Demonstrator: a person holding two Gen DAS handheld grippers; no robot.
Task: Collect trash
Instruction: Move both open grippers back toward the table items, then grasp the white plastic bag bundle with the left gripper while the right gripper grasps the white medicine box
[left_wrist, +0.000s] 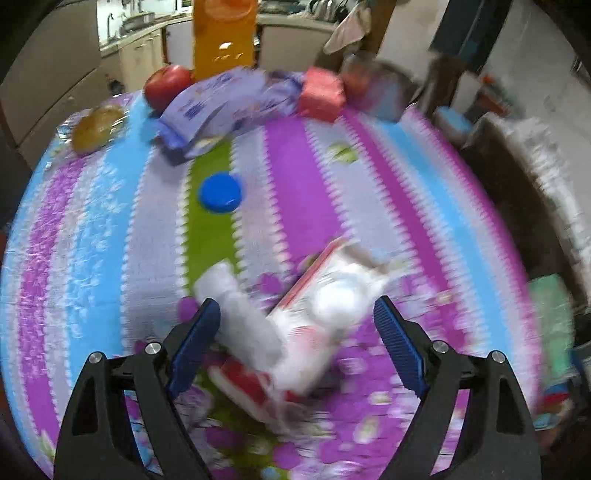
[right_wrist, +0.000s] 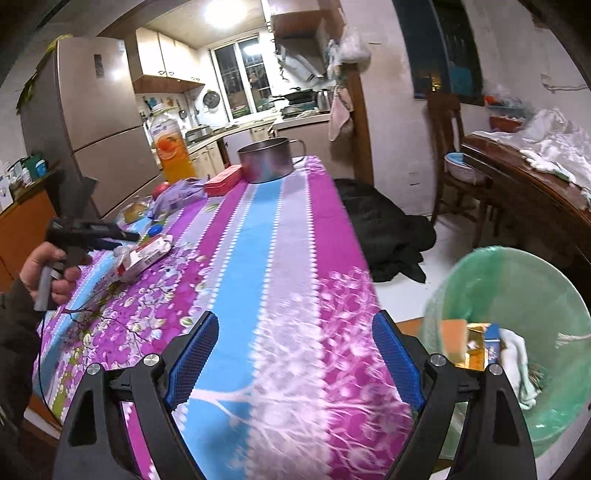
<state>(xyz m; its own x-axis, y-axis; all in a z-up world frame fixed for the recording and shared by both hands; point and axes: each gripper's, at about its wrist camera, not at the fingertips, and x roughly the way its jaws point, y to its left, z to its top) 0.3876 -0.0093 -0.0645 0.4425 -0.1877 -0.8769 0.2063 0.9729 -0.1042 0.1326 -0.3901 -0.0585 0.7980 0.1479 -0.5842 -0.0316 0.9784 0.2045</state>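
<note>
Left wrist view: the left gripper (left_wrist: 295, 314) tilts down over a white-and-red wrapper (left_wrist: 317, 314) lying near on the striped cloth (left_wrist: 369, 177), likely lined up to grab it; its jaws are spread wide, the wrapper between them but not pinched. A blue cap (left_wrist: 220, 192) lies farther off.

Right wrist view: the right gripper (right_wrist: 295, 332) hangs over the cloth, spread wide and empty, with the green-lined bin (right_wrist: 535, 295) near right, handy for drops
</note>
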